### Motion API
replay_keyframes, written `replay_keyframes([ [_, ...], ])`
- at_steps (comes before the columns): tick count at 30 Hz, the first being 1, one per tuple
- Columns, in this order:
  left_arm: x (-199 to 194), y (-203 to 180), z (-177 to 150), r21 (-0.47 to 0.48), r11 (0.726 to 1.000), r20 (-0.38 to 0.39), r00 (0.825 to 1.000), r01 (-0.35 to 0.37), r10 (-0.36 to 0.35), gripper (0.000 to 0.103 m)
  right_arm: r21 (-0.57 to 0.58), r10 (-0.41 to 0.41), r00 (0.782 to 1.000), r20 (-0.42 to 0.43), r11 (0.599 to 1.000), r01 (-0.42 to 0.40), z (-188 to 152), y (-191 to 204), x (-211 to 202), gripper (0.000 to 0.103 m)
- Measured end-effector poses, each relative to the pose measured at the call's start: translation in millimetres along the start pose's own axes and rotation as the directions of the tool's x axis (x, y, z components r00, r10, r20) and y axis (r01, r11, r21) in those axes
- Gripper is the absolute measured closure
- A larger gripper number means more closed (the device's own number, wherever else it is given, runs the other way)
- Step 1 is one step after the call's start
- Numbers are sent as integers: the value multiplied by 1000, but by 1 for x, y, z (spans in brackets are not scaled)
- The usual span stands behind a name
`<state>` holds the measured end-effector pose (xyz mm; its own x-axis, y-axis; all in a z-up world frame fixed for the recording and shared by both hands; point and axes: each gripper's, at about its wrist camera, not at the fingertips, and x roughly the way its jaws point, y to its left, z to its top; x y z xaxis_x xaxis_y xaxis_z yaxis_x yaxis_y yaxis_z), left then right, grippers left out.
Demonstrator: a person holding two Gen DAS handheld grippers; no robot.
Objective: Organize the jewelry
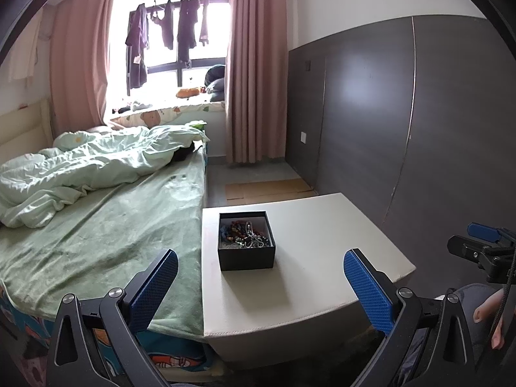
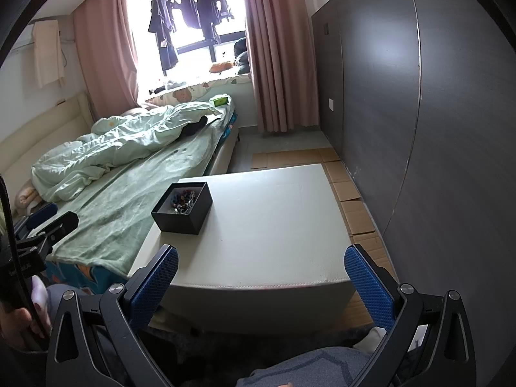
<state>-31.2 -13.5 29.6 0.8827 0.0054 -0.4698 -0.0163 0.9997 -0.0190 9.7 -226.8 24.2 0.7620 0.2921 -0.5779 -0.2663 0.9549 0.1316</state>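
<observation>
Jewelry awaiting sorting sits in one small square black cardboard box [image 1: 246,242], open-topped, on a low cream-white padded counter [image 1: 322,242] pushed against a bed with a green sheet [image 1: 106,219]. Inside the box lies a single tangled heap of beaded strands and silvery chains [image 1: 245,233]; the separate pieces are too knotted and small to count. No lid or second container shows on the counter.

Two tools frame the scene. The left tool [image 1: 259,277] hangs short of the box with its blue-padded fingers spread wide and nothing between them. The right tool [image 2: 261,274] hovers over the counter's near edge, also spread wide and empty, with the box well off to its left.

By the look of it, the strands are light, limp and slippery, likely to snag on one another and drag neighbours out when lifted. A sound hold would be a pinch on one loop riding at the top of the heap, while the other tool steadies the light box by its wall, since it could slide on the smooth counter.
</observation>
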Motion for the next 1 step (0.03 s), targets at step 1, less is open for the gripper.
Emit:
replay_keyframes([
  [1, 1, 0, 0, -1, 1000, -1, 1000, 1, -1, 0, 0, 0, 1000, 0, 1000, 0, 0, 0, 0, 0],
])
